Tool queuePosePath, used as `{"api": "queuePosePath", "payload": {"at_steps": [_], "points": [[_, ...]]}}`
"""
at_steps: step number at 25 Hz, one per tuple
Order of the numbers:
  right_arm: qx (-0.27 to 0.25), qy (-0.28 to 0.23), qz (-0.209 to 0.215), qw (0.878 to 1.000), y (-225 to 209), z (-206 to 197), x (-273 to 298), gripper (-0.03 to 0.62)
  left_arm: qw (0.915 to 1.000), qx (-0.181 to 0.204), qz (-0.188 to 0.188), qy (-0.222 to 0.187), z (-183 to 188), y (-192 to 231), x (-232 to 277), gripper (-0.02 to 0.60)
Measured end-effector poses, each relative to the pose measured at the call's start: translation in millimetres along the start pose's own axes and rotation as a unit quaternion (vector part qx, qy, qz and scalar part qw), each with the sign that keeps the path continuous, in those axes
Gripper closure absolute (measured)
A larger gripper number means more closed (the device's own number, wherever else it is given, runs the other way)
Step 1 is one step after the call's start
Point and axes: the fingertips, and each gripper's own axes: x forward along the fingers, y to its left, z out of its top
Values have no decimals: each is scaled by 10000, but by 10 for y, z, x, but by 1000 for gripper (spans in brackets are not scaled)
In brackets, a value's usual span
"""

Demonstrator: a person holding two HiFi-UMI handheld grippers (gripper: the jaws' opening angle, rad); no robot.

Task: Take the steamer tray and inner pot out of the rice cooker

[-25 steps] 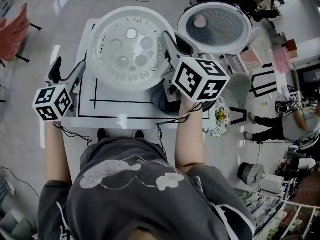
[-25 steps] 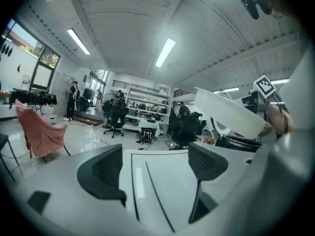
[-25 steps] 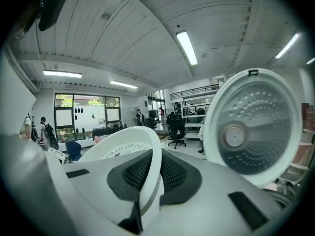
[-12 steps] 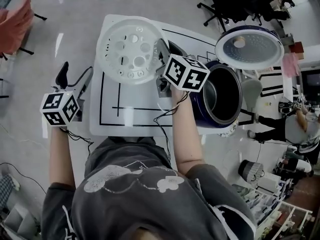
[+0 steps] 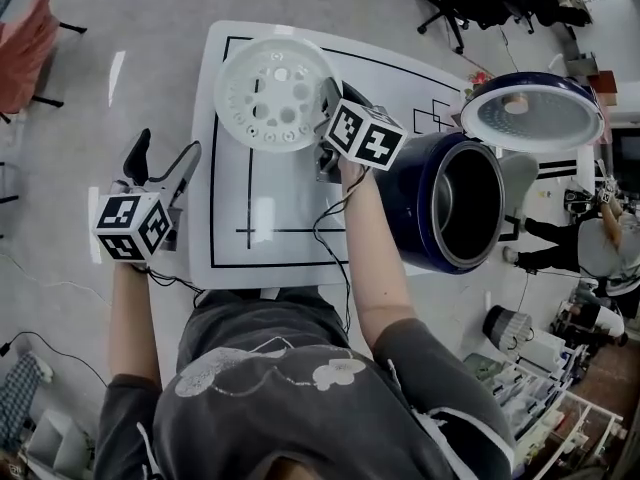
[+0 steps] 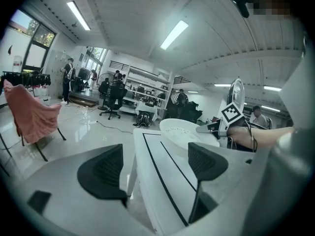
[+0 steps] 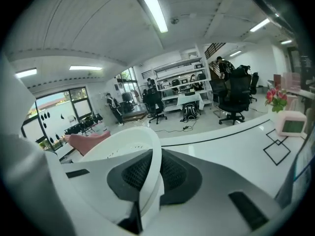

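At far left, the left gripper (image 5: 160, 160) hangs beside the table (image 5: 300, 230), jaws apart and empty. Over the table's far left corner is the white steamer tray (image 5: 272, 93), with the right gripper (image 5: 326, 118) clamped on its thin rim. Whether the tray touches the table is unclear. Held by one edge, it could tilt, slip free or land overhanging the corner. At right, the inner pot (image 5: 468, 206) sits in the open rice cooker (image 5: 410, 200).
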Motion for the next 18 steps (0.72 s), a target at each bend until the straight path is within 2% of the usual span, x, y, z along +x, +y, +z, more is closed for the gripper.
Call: {"api": "queuePosePath", "payload": {"at_steps": [9, 18], "points": [[316, 352, -207, 9987, -344, -321, 361, 540, 9997, 61, -177, 177, -114, -147, 189, 170], [-63, 717, -367, 9967, -426, -503, 566, 539, 9993, 56, -240, 299, -234, -234, 245, 170]]}}
